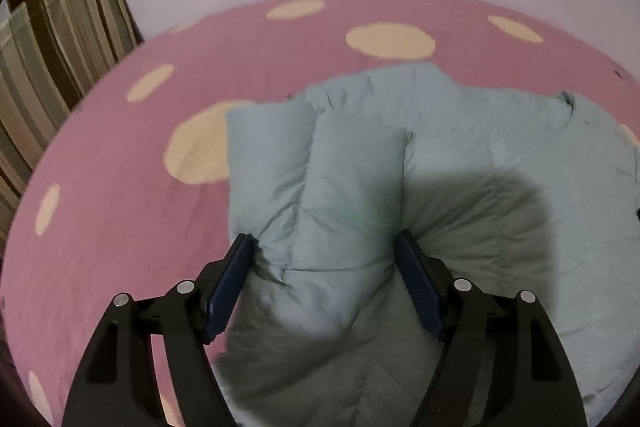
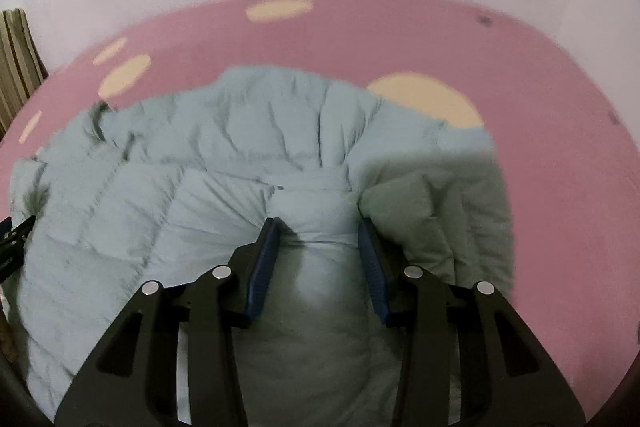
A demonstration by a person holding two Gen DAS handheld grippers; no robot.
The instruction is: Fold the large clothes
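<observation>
Puffer jacket [image 1: 460, 155], pale blue, lies on pink spotted bedspread [image 1: 120, 227]. Left gripper [image 1: 326, 247] pinches a padded fold; right gripper [image 2: 320, 227] pinches another bunched fold.

One pale blue-green quilted puffer jacket [image 1: 360, 163] of padded, stitched fabric lies spread and rumpled on a pink surface. A puffy fold of it sits bunched between the fingers of the left gripper [image 1: 326, 247], extending ahead and to the right of them. Another padded fold lies between the fingers of the right gripper [image 2: 318, 227], the bulk spreading leftward.
</observation>
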